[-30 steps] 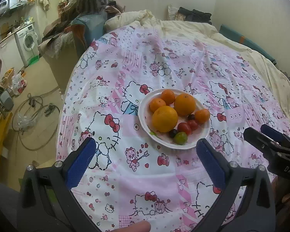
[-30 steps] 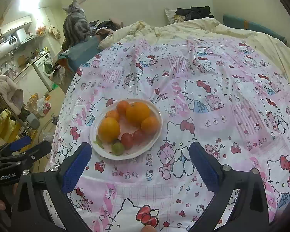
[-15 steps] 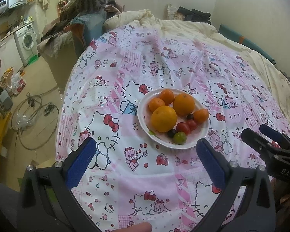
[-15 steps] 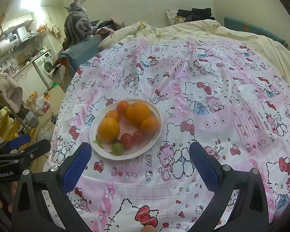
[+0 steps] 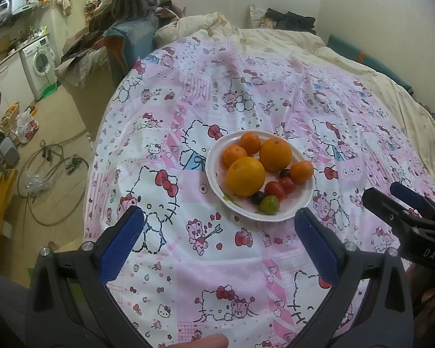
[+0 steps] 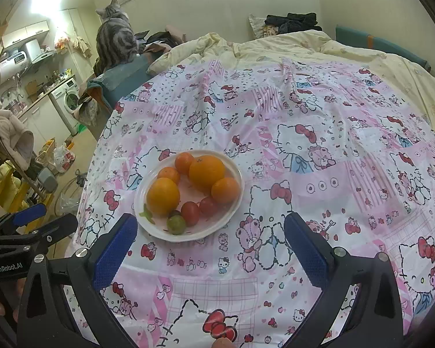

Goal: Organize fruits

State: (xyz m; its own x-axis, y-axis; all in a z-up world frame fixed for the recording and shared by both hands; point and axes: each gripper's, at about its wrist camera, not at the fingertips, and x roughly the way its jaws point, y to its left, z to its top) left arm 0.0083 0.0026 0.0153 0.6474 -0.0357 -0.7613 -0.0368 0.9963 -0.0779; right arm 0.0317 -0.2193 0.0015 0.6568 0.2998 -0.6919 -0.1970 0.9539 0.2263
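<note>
A white plate (image 5: 214, 174) (image 6: 235, 200) sits on the pink cartoon-print cloth and holds oranges (image 5: 245, 180) (image 6: 163, 196), small mandarins, red cherry tomatoes (image 5: 274, 190) (image 6: 190, 213), a green tomato (image 5: 269, 204) (image 6: 176, 224) and a dark grape (image 5: 257, 197). My left gripper (image 5: 217, 223) is open and empty, just short of the plate. My right gripper (image 6: 210, 226) is open and empty, with the plate beside its left finger. Each gripper shows at the edge of the other's view: the right gripper (image 5: 391, 203) and the left gripper (image 6: 55, 220).
The cloth (image 5: 246, 101) covers a bed with a cream duvet (image 6: 304, 46) behind. The bed's left edge drops to a floor with cables (image 5: 43, 168). A grey cat (image 6: 116, 40) sits on a chair at the far left. A washing machine (image 5: 39, 61) stands beyond.
Both grippers have barely moved; the views shifted only slightly. The cat has turned its head. Nothing was taken hold of.
</note>
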